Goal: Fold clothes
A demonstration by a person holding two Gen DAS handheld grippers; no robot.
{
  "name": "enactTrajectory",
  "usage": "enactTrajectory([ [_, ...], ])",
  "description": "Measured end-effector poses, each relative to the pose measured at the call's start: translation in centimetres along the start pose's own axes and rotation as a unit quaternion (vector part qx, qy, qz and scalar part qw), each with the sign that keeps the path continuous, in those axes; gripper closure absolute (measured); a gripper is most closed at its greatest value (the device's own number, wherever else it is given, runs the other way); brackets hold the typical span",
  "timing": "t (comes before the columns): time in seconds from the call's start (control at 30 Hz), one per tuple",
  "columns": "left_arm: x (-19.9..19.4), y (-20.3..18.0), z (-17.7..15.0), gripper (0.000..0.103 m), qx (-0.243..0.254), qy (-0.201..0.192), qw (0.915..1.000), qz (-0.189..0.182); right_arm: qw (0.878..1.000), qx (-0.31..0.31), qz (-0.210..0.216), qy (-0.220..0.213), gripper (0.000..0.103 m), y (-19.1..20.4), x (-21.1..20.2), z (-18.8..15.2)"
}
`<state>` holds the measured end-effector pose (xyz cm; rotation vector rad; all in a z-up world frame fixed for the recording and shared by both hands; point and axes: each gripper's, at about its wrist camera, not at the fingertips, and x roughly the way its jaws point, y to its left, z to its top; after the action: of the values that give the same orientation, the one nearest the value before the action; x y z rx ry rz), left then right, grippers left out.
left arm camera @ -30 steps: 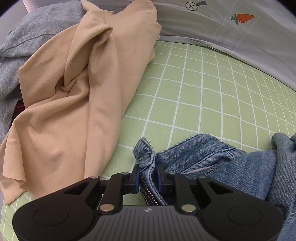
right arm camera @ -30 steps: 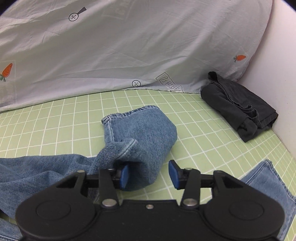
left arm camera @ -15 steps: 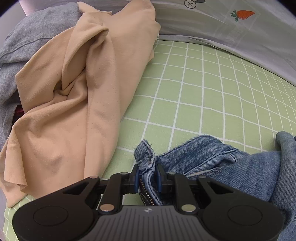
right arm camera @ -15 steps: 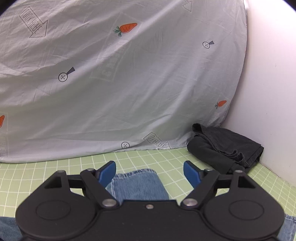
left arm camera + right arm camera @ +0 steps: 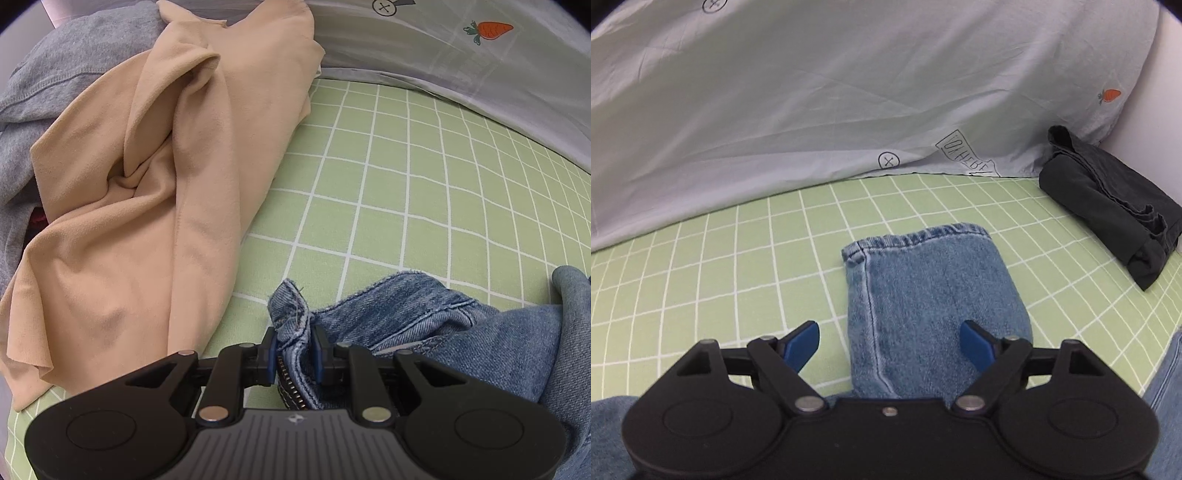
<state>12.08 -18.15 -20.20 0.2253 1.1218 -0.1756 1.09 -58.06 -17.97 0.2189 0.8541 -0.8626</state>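
On the green sheet (image 5: 424, 192) with white squares lie the jeans (image 5: 461, 343). Your left tongs (image 5: 294, 347) are pinched tight on a bunched bit of the jeans, right by the zipper (image 5: 291, 387). The two blue pads press on the cloth from both sides. A little frayed corner of the jeans pokes up above the pads.

Beside the jeans, to the left in that view, is a tan top (image 5: 155, 192), all crumpled. It lies partly over a grey top (image 5: 55, 70). The tan top is near the jeans but does not touch them.

Your right tongs (image 5: 890, 341) stand wide and hold nothing. One leg (image 5: 931, 295) of the jeans lies flat on the sheet under them, with its hem at the far end. The left pad hangs over the bare sheet, just to the side of the leg. The right pad hangs over the leg. You cannot tell if the pads touch the cloth. More blue cloth shows at the bottom corners of that view.

At the back, a big pale cloth (image 5: 849, 85) with small carrots and marks on it rises up from the sheet. At the right, near a white wall (image 5: 1160, 92), sits a dark folded bundle (image 5: 1108, 199). It is well apart from the jeans.
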Motion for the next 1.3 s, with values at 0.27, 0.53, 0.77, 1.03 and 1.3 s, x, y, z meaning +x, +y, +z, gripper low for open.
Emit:
enactTrajectory([
  [0.27, 0.2, -0.1, 0.1, 0.081, 0.008, 0.001, 1.0000, 0.002, 0.996, -0.080, -0.014, -0.031, 0.098, -0.2, -0.6, 0.9],
  [0.53, 0.2, -0.2, 0.1, 0.081, 0.004, 0.001, 1.0000, 0.004, 0.963, 0.077, -0.086, -0.242, 0.100, -11.0, -11.4, 6.0],
  [0.77, 0.2, -0.2, 0.1, 0.081, 0.005, 0.001, 1.0000, 0.003, 0.972, 0.149, -0.174, -0.056, 0.096, -18.6, -5.1, -1.3],
  [1.03, 0.4, 0.8, 0.5, 0.072, -0.025, 0.014, 0.9996, -0.007, 0.970, 0.186, -0.153, 0.026, 0.056, -16.6, -4.1, -6.5],
  [1.3, 0.4, 0.6, 0.2, 0.072, -0.027, 0.013, 0.9995, -0.006, 0.988, 0.155, 0.004, -0.015, 0.040, -8.6, -3.4, -1.4],
])
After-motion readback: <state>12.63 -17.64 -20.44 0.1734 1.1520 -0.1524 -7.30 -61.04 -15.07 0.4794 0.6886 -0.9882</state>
